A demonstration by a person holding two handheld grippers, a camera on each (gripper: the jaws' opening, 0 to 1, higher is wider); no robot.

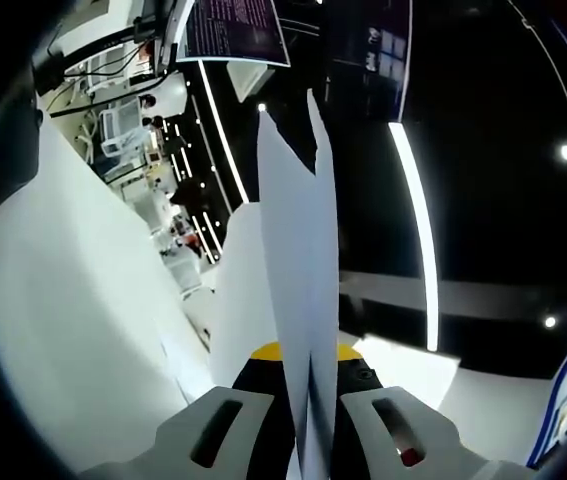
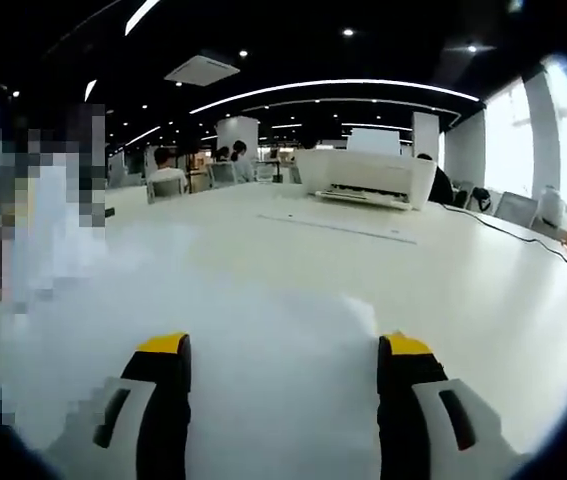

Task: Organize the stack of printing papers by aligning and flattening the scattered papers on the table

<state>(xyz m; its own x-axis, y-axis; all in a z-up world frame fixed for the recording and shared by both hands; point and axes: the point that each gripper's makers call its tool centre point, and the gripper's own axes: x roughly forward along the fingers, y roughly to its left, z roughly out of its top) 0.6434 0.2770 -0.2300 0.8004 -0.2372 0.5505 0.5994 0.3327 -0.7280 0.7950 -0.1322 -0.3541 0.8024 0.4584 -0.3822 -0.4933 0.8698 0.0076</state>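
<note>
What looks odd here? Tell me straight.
The left claw is shut on a sheaf of paper held up edge-on, its top edge notched and uneven, so the sheets are not aligned. The right claw hangs open over paper on the table.

left gripper (image 1: 308, 420): jaws closed on papers | papers (image 1: 301, 290): thin white sheaf seen edge-on, rising up the view from between the jaws | behind: dark ceiling with light strips (image 1: 415, 220)

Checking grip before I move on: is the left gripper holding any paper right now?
Yes, the left gripper is shut on white paper sheets that stand edge-on between its jaws.
</note>
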